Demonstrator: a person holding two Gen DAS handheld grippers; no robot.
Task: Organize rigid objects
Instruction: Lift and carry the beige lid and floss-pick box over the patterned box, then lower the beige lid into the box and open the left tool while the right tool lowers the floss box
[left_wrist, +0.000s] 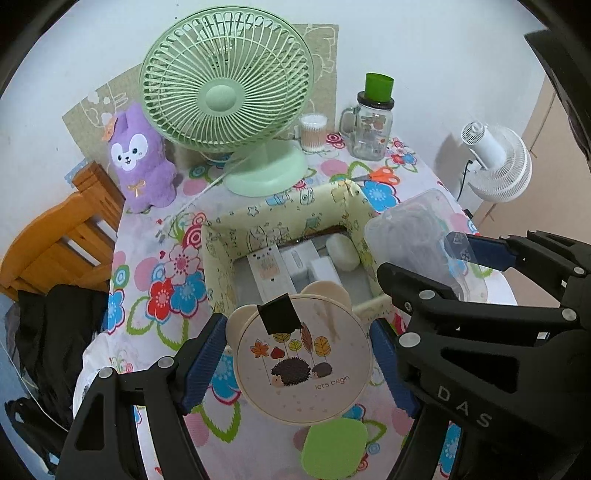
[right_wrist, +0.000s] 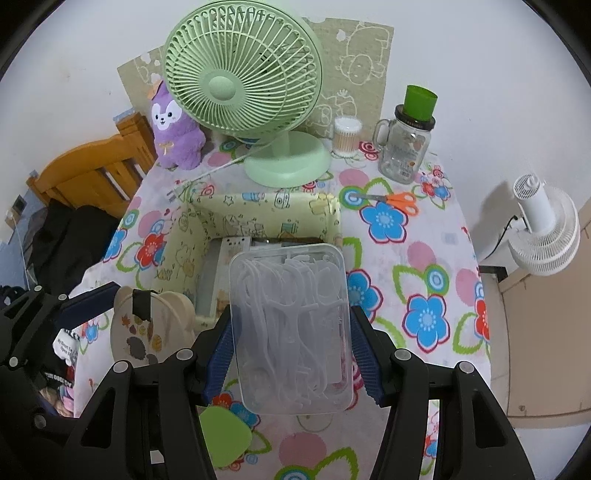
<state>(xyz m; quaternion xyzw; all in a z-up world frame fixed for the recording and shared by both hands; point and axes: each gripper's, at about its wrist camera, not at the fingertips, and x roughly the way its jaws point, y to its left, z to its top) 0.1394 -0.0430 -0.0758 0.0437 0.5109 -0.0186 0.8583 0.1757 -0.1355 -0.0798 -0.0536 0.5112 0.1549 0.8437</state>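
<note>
Left wrist view — flowered tablecloth (left_wrist: 147, 302); each hand-held gripper clamps a box.

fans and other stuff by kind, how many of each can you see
Fans: 2, the green desk fan and the white fan beyond the table
Held cases: 2, the round cream hedgehog case and the clear plastic floss-pick box
Orange-handled scissors: 1
Purple plush toy: 1
Glass jar mug: 1
Total: 7
</note>
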